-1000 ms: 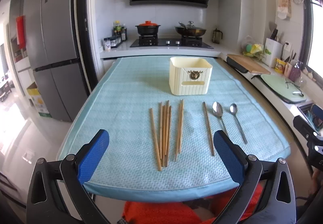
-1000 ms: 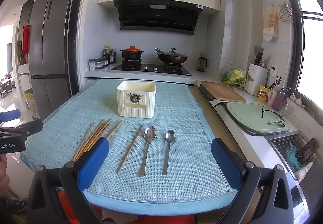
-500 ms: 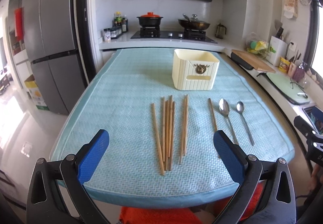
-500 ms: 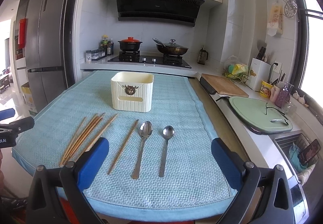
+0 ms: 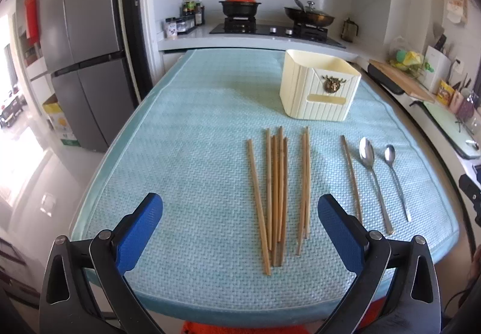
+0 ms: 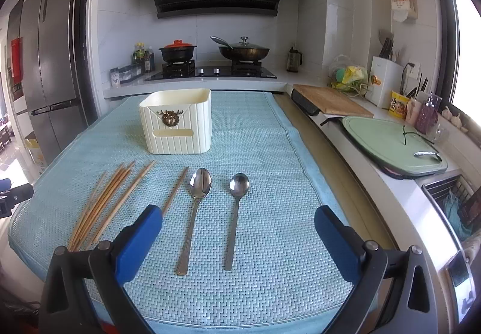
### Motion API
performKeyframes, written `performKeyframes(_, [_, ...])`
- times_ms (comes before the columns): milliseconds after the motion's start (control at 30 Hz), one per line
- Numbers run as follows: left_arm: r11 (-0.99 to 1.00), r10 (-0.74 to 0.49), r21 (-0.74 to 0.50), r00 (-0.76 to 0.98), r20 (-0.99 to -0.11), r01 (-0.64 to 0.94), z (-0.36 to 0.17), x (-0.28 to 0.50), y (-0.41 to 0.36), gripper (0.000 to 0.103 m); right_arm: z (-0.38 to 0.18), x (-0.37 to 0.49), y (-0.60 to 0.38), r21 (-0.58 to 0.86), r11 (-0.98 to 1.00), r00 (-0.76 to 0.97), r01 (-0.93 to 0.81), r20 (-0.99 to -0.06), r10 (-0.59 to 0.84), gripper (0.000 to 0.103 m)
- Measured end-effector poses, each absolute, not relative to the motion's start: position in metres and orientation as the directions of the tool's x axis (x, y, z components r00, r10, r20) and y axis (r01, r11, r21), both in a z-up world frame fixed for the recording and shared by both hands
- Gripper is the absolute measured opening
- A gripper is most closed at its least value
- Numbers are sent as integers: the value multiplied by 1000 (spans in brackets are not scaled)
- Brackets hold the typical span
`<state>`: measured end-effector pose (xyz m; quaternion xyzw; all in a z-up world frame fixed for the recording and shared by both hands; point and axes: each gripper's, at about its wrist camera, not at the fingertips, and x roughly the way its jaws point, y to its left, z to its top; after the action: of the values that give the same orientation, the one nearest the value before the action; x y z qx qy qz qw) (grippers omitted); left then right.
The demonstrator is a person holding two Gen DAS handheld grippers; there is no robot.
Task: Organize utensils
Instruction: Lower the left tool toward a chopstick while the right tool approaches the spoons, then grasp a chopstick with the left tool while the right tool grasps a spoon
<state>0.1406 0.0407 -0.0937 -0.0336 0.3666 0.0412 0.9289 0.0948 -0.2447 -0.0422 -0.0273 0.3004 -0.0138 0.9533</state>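
- On the table [image 5: 186, 135], covered by a light blue woven mat [image 6: 270, 243], lie the utensils: a loose bundle of wooden chopsticks [image 5: 278, 192], a single chopstick [image 5: 351, 177] apart to its right, then a large spoon [image 6: 194, 213] and a small spoon [image 6: 236, 210] side by side.
- Behind them stands a cream holder [image 5: 320, 88], upright and open at the top; nothing shows above its rim.
- Left hand-held gripper [image 5: 240, 231] hovers over the near ends of the chopsticks, jaws spread wide, holding nothing.
- Right hand-held gripper [image 6: 239, 240] hovers over the spoon handles, jaws equally wide and empty.
- Risks, as I judge them: the chopsticks overlap and cross at the near end, so closing on one may drag or scatter its neighbours. Thin sticks and flat spoon handles lie flush on the soft weave, so the pads may slip over them or snag the mat. The utensils' near ends lie close to the table's front edge, and a nudged piece could roll off. The light holder could tip if a utensil strikes its rim.
- Around it is a kitchen: a hob with a red-lidded pot [image 6: 177, 51] and a lidded wok [image 6: 245, 51], a grey fridge [image 5: 75, 57], and a side counter with a wooden cutting board [image 6: 327, 100].
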Motion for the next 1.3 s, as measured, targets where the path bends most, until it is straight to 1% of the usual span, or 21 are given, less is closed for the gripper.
performKeyframes(167, [994, 51, -32, 709, -704, -103, -105, 165, 48, 103, -56, 106, -256, -16, 1000, 799, 21, -601, -27, 103])
performKeyframes(300, [995, 27, -46, 684, -729, -88, -118, 190, 54, 103, -67, 119, -261, 19, 999, 763, 29, -647, -10, 103])
performKeyframes(500, [994, -19, -84, 622, -783, -76, -142, 235, 65, 103, -81, 137, -259, -1, 1000, 696, 27, -718, -20, 103])
performKeyframes(667, [992, -24, -89, 575, -818, -85, -164, 268, 73, 102, -90, 146, -265, 19, 999, 676, 50, -737, -19, 103])
performKeyframes(833, [995, 16, -40, 530, -848, -95, -187, 294, 70, 102, -94, 162, -269, 2, 999, 686, 48, -727, -31, 103])
performKeyframes(933, [995, 48, -4, 514, -857, -99, -198, 303, 67, 102, -104, 184, -275, 18, 998, 671, 54, -742, -23, 103])
performKeyframes(1033, [995, 68, 19, 503, -862, -103, -204, 307, 67, 102, -119, 209, -281, 49, 997, 654, 66, -756, -6, 103])
performKeyframes(1267, [994, 53, 0, 496, -866, -107, -204, 315, 72, 102, -148, 268, -283, 90, 994, 617, 65, -786, 31, 102])
performKeyframes(1300, [994, 51, -2, 494, -868, -106, -205, 318, 72, 102, -151, 274, -282, 88, 994, 613, 61, -789, 32, 101])
